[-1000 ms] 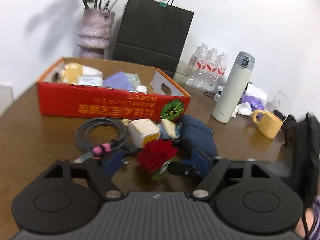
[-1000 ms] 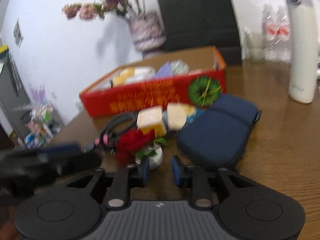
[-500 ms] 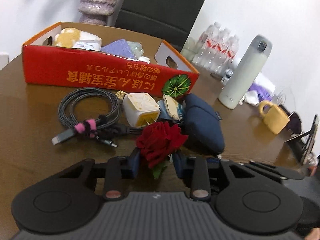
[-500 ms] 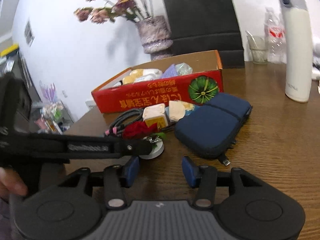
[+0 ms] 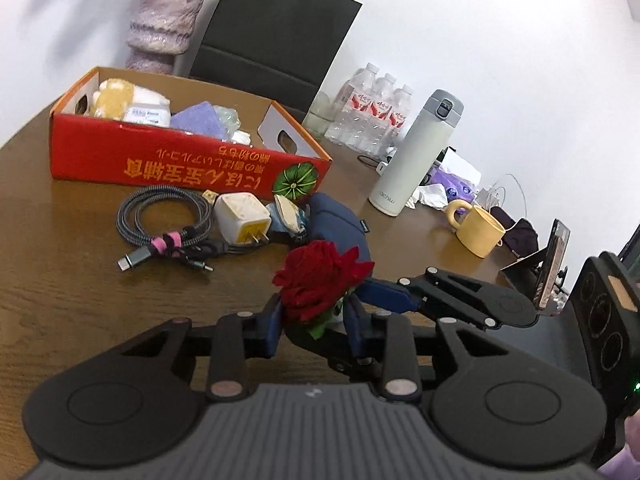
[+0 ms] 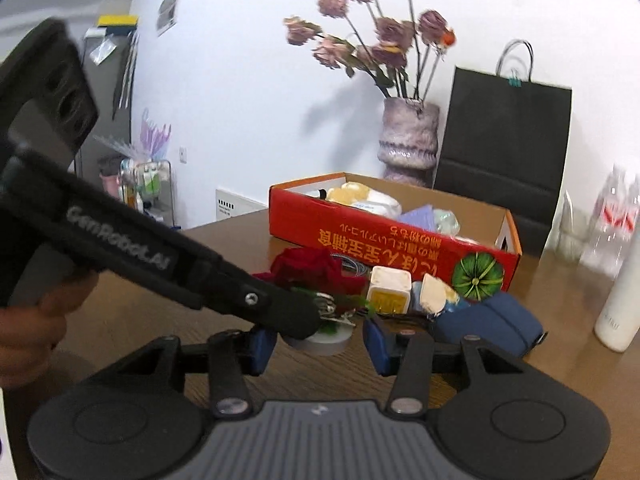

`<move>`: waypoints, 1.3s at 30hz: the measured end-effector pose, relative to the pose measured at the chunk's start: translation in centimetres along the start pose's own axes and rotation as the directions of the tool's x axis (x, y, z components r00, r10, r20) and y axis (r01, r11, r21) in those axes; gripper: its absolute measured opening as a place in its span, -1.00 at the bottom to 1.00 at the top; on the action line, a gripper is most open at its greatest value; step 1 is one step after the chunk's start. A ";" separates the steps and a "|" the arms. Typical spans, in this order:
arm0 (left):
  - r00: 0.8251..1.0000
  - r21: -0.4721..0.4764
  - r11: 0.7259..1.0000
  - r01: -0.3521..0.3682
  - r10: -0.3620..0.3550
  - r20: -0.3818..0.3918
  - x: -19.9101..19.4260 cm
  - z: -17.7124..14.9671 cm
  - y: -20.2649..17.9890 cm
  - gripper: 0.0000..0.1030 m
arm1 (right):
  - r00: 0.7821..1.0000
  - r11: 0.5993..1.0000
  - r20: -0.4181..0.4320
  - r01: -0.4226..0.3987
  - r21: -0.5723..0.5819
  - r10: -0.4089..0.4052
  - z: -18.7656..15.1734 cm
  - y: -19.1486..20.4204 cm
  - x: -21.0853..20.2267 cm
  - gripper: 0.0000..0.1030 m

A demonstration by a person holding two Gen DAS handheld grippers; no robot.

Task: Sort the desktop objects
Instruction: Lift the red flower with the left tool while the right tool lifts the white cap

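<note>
- The red rose (image 5: 320,280), an artificial bloom with green leaves on a small white round base, sits clamped in the left gripper (image 5: 312,320), above the brown table (image 5: 60,280).
- The right gripper (image 6: 318,344) has its jaws apart, nothing pinched; the rose's base lies just ahead of them.
- Behind: a coiled grey cable (image 5: 164,220), white charger (image 5: 242,218), navy pouch (image 5: 340,224) and red cardboard box (image 5: 168,164).

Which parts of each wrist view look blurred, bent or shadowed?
Left wrist view: sharp; the table edge curves from fisheye distortion; the vase throws a soft shadow on the wall. Right wrist view: the dried flowers and water bottles are smeared; corners dark.
</note>
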State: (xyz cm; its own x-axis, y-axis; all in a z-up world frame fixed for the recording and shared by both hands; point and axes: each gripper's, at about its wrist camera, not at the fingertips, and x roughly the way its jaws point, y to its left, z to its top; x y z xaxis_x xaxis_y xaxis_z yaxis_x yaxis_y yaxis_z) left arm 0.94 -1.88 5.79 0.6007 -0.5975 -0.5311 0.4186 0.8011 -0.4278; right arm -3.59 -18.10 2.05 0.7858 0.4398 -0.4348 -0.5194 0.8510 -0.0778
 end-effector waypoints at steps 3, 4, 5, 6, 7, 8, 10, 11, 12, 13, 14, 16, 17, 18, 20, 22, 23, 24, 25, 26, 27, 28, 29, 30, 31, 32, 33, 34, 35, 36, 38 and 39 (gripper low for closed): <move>1.000 -0.026 1.000 -0.001 0.001 -0.002 -0.2 -0.4 0.1 -0.41 | 1.000 1.000 -0.006 -0.021 0.015 0.021 0.0 -0.1 -0.2 -0.22; 1.000 -0.025 1.000 -0.009 0.009 -0.002 -0.1 -0.6 0.1 -0.42 | 0.999 0.999 -0.013 -0.031 0.025 0.031 -0.1 -0.2 -0.2 -0.26; 1.000 -0.023 1.000 -0.014 0.014 0.004 -0.1 -0.9 0.1 -0.43 | 0.999 0.999 -0.034 -0.037 0.034 0.038 -0.1 -0.3 -0.1 -0.26; 1.000 -0.033 0.999 -0.023 0.023 0.007 -0.1 -1.1 0.0 -0.44 | 0.998 0.999 -0.049 -0.038 0.038 0.040 -0.2 -0.3 -0.1 -0.26; 0.999 -0.046 0.998 -0.035 0.035 -0.003 0.1 -1.3 0.1 -0.45 | 0.998 0.999 -0.054 -0.034 0.043 0.036 -0.3 -0.2 -0.1 -0.26; 0.999 -0.062 0.997 -0.042 0.041 -0.011 0.3 -1.4 0.2 -0.45 | 0.997 0.999 -0.067 -0.021 0.039 0.024 -0.4 0.1 0.1 -0.26; 0.999 -0.111 0.993 -0.046 0.043 -0.026 0.7 -1.7 0.7 -0.42 | 0.996 0.999 -0.089 0.026 -0.025 -0.028 -0.6 1.4 0.3 -0.26; 0.999 -0.145 0.989 -0.036 0.032 -0.032 0.8 -1.8 1.1 -0.41 | 0.994 0.997 -0.096 0.048 -0.068 -0.054 -0.9 2.2 0.5 -0.26; 0.999 -0.185 0.983 -0.017 0.010 -0.037 0.9 -1.8 1.8 -0.41 | 0.993 0.994 -0.097 0.058 -0.097 -0.068 -1.1 2.6 0.6 -0.26; 0.999 -0.213 0.977 -0.003 -0.005 -0.035 0.8 -1.8 2.3 -0.40 | 0.993 0.992 -0.095 0.061 -0.112 -0.071 -1.3 2.8 0.5 -0.26; 1.000 -0.252 0.968 0.011 -0.018 -0.026 0.8 -1.8 2.7 -0.37 | 0.993 0.992 -0.095 0.056 -0.117 -0.067 -1.4 2.8 0.4 -0.27; 0.999 -0.275 0.961 0.026 -0.031 -0.015 0.8 -1.7 3.0 -0.29 | 0.995 0.991 -0.082 0.048 -0.122 -0.058 -1.4 2.8 0.1 -0.27; 1.000 -0.269 0.963 0.019 -0.023 -0.010 1.0 -1.6 2.9 -0.16 | 0.995 0.991 -0.074 0.050 -0.124 -0.060 -1.3 2.8 0.0 -0.27; 1.000 -0.267 0.964 0.004 -0.005 -0.005 1.2 -1.6 2.7 -0.10 | 0.996 0.992 -0.068 0.043 -0.120 -0.052 -1.2 2.7 -0.1 -0.27; 1.000 -0.263 0.965 0.003 -0.003 -0.002 1.4 -1.7 2.6 -0.19 | 0.999 0.994 -0.053 -0.001 -0.107 -0.005 -1.1 2.8 -0.5 -0.26; 1.000 -0.274 0.962 -0.003 0.002 -0.003 1.6 -1.9 2.7 -0.23 | 0.998 0.992 -0.059 0.018 -0.121 -0.026 -1.2 3.0 -0.3 -0.27; 1.000 -0.275 0.961 -0.002 0.002 0.001 1.6 -2.0 2.7 -0.25 | 0.998 0.993 -0.063 0.014 -0.119 -0.022 -1.3 2.9 -0.3 -0.27; 1.000 -0.280 0.960 -0.005 0.008 0.009 1.5 -2.1 2.6 -0.27 | 0.998 0.993 -0.067 0.012 -0.114 -0.019 -1.3 2.8 -0.3 -0.27; 1.000 -0.279 0.960 -0.007 0.013 0.018 1.5 -2.3 2.5 -0.29 | 0.998 0.994 -0.067 0.009 -0.112 -0.017 -1.4 2.8 -0.4 -0.27; 0.999 -0.280 0.960 -0.012 0.023 0.035 1.3 -2.5 2.4 -0.30 | 0.998 0.995 -0.068 0.011 -0.104 -0.018 -1.4 2.8 -0.4 -0.27; 0.998 -0.286 0.958 -0.017 0.034 0.053 1.2 -2.6 2.2 -0.31 | 0.997 0.996 -0.070 0.018 -0.092 -0.024 -1.3 2.8 -0.2 -0.27; 0.997 -0.294 0.956 -0.010 0.033 0.074 1.0 -2.8 2.0 -0.32 | 0.997 0.997 -0.069 0.030 -0.072 -0.035 -1.2 2.6 -0.1 -0.27; 0.994 -0.305 0.952 0.013 0.020 0.103 0.7 -3.1 2.0 -0.32 | 0.997 0.999 -0.073 0.038 -0.039 -0.040 -1.1 2.4 0.0 -0.27; 0.992 -0.304 0.952 0.033 0.005 0.125 0.5 -3.2 1.8 -0.32 | 0.996 0.999 -0.082 0.043 0.007 -0.042 -1.0 2.0 0.1 -0.27; 0.991 -0.292 0.956 0.038 0.000 0.131 0.3 -3.1 1.6 -0.32 | 0.994 0.996 -0.097 0.049 0.069 -0.042 -0.8 1.5 0.3 -0.27; 0.990 -0.279 0.960 0.024 0.015 0.137 0.1 -2.9 1.4 -0.32 | 0.993 0.990 -0.108 0.053 0.134 -0.039 -0.8 0.9 0.5 -0.27; 0.989 -0.259 0.966 -0.006 0.045 0.142 -0.1 -2.8 1.1 -0.32 | 0.992 0.982 -0.116 0.059 0.181 -0.038 -0.9 0.2 0.6 -0.27; 0.987 -0.231 0.972 -0.041 0.076 0.144 -0.3 -2.6 0.9 -0.31 | 0.991 0.976 -0.122 0.080 0.204 -0.056 -1.0 -0.2 0.7 -0.27; 0.981 -0.196 0.977 -0.088 0.119 0.152 -0.5 -2.6 0.7 -0.30 | 0.988 0.971 -0.125 0.120 0.208 -0.095 -1.0 -0.5 0.7 -0.27; 0.973 -0.156 0.977 -0.142 0.167 0.159 -0.6 -2.6 0.5 -0.29 | 0.985 0.966 -0.124 0.147 0.211 -0.123 -1.1 -0.7 0.5 -0.27; 0.952 -0.032 0.964 -0.265 0.267 0.150 -0.4 -3.1 -0.2 -0.27 | 0.984 0.960 -0.126 0.153 0.233 -0.126 -1.3 -1.3 0.3 -0.26; 0.942 0.024 0.949 -0.315 0.309 0.133 0.0 -3.5 -0.6 -0.26 | 0.983 0.960 -0.142 0.146 0.238 -0.114 -1.3 -1.5 0.4 -0.26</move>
State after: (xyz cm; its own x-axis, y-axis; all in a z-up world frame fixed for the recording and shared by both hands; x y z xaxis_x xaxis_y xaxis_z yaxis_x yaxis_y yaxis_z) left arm -1.64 -2.48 3.47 0.7858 -0.3103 -0.5350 0.2240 0.9491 -0.2214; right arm -2.90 -19.60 0.82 0.7844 0.2948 -0.5457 -0.3042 0.9496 0.0757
